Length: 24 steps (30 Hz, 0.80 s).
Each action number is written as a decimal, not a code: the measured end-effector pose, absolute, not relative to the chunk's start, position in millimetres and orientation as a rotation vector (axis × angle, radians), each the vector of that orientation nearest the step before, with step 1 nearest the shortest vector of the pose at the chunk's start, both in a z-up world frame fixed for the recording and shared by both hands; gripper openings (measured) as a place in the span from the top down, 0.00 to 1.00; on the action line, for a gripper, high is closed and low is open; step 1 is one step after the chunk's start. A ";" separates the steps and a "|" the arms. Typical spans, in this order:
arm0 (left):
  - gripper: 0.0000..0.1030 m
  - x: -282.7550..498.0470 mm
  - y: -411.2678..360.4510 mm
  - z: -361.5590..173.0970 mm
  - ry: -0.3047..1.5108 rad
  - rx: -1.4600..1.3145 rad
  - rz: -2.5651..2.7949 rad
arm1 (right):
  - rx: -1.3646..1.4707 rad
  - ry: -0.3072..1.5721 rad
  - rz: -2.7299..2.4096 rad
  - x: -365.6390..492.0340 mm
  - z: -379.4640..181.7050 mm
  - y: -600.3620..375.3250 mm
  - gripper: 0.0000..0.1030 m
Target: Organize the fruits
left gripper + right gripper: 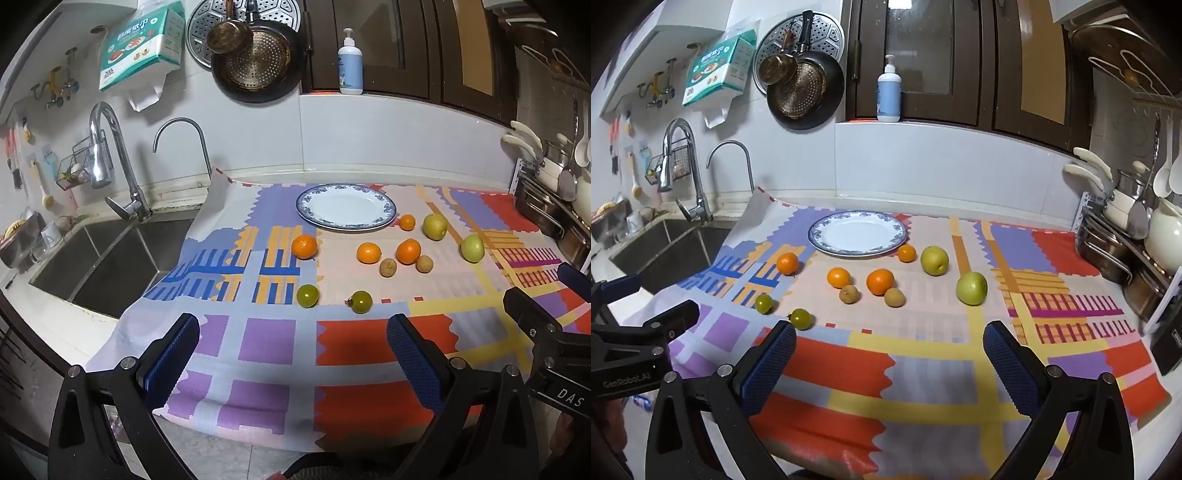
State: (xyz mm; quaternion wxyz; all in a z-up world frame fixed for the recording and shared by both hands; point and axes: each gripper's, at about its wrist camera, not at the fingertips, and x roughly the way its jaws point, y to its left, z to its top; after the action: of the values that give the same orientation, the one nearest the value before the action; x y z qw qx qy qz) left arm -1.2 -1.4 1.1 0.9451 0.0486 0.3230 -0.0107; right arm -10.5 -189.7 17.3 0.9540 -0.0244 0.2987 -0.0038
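Both grippers hover over the near edge of the tabletop [923, 369], which carries a bright patterned cloth: the left gripper [293, 354] and the right gripper [890, 354] each have their jaws spread wide with nothing between the blue pads. By the look of it the job has not started. The plate [314, 218], white with a blue rim, sits empty toward the far side of the cloth, and every fruit lies loose on the cloth in front of it or to its right. Nearest the jaws are two small green fruits [307, 295], a little apart from each other. Farther in, one orange [304, 246] lies alone on the left, two more oranges [369, 252] lie in the middle with two small brown fruits [388, 267] just beside them, and a smaller orange [407, 222] rests close to the plate's right rim. Two yellow-green apples [435, 226] sit on the right, well apart from the left-hand orange. If the plate is the goal, which is my guess only, all ten pieces are left to move. Outward from the cloth, a sink [103, 266] with two faucets lies to the left, a pump bottle [350, 62] stands on the far sill, and pans [255, 59] hang on the wall.
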 end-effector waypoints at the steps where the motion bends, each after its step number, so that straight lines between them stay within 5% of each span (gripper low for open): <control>1: 0.00 -2.6 -2.3 2.2 0.649 0.102 -0.017 | -0.051 0.605 -0.009 -10.3 16.9 -190.0 0.01; 24: 0.00 -10.4 2.2 12.0 0.602 0.099 -0.017 | -0.043 0.595 0.007 -12.7 17.3 -191.4 0.01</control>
State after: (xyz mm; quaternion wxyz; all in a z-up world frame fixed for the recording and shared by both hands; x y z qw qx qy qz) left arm -10.4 2.2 12.0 0.9538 0.0485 0.2963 -0.0083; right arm -12.7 -191.4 17.3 0.9559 -0.0213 0.2930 0.0033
